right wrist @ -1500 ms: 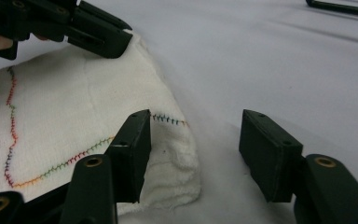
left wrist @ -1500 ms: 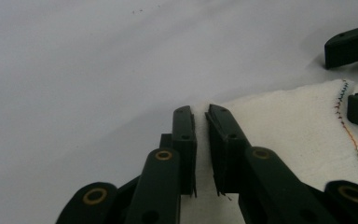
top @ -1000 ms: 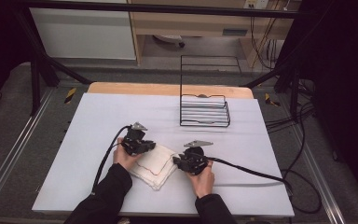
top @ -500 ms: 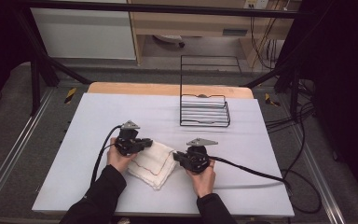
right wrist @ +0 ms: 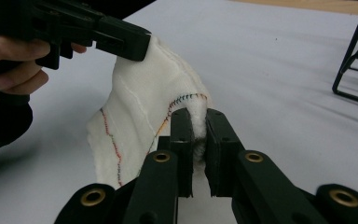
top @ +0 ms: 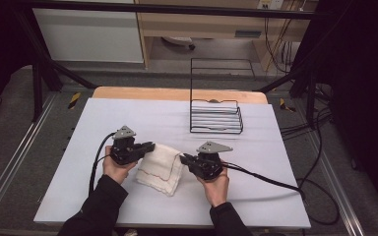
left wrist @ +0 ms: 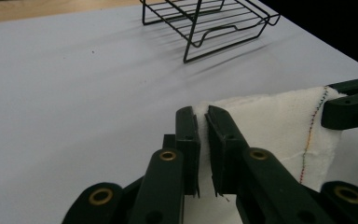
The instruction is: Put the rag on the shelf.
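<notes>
A white cloth (top: 160, 168) with coloured stitching lies partly on the white table (top: 128, 115), its far edge raised. My left gripper (top: 151, 145) is shut on the left corner of that edge. In the left gripper view the jaws (left wrist: 202, 113) pinch the cloth (left wrist: 270, 121). My right gripper (top: 183, 158) is shut on the other corner. The right gripper view has its jaws (right wrist: 196, 115) clamped on a stitched fold of the cloth (right wrist: 142, 100). The lifted edge stretches between the two grippers, and the rest hangs down to the table.
A black wire rack (top: 215, 116) with a tall back frame stands at the far right of the table, well beyond the cloth. A cable trails from each gripper across the table. A wooden strip (top: 177, 93) borders the far edge.
Both hands have risen and lifted the cloth's far edge off the table. The left gripper has drawn leftward, so the edge is now stretched between the two grippers.
</notes>
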A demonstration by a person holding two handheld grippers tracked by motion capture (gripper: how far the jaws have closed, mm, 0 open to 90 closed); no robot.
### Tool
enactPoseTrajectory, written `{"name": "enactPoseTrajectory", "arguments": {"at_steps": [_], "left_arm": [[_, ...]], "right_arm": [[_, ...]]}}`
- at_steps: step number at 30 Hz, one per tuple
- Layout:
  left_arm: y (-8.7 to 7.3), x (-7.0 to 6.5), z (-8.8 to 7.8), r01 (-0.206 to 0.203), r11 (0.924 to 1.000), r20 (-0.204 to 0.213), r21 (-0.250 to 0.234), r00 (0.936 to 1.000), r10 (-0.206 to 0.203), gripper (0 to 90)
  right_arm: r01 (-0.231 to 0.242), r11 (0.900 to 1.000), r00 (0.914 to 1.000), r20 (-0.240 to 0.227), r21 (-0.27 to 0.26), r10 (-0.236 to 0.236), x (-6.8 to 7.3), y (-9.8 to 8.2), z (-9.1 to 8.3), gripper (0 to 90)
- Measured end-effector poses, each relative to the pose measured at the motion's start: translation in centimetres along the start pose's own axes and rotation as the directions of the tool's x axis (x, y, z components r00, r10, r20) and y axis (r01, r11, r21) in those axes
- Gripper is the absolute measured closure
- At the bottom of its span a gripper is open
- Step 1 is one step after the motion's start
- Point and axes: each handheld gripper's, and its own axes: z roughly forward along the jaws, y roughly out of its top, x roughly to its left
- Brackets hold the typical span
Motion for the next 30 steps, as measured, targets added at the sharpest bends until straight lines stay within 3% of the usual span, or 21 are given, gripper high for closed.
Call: {"name": "enactPoseTrajectory", "arguments": {"at_steps": [11,13,20,30], "left_arm": [[0.7,-1.5,-1.4,-0.02,0.9965,-0.009,-0.082,0.9998,0.019,82.6],[0.8,-1.6,-1.7,-0.021,0.9955,-0.009,-0.092,0.9998,0.02,82.6],[1.4,-2.2,-2.8,-0.025,0.988,-0.019,-0.153,0.9996,0.022,82.7],[2.0,-2.8,-3.6,-0.039,0.9787,-0.034,-0.201,0.9989,0.033,82.6]], "right_arm": [[0.031,0.999,0.9995,0.006,-0.039,-0.031,-0.2,1.1,-1.3,83.3],[0.059,0.997,0.9982,0.013,-0.05,-0.059,0.0,1.6,-1.7,83.3],[0.093,0.991,0.9956,0.016,-0.093,-0.092,0.3,2.7,-2.5,83.3],[0.127,0.984,0.9918,0.027,-0.127,-0.125,0.6,3.7,-3.2,83.3]]}}
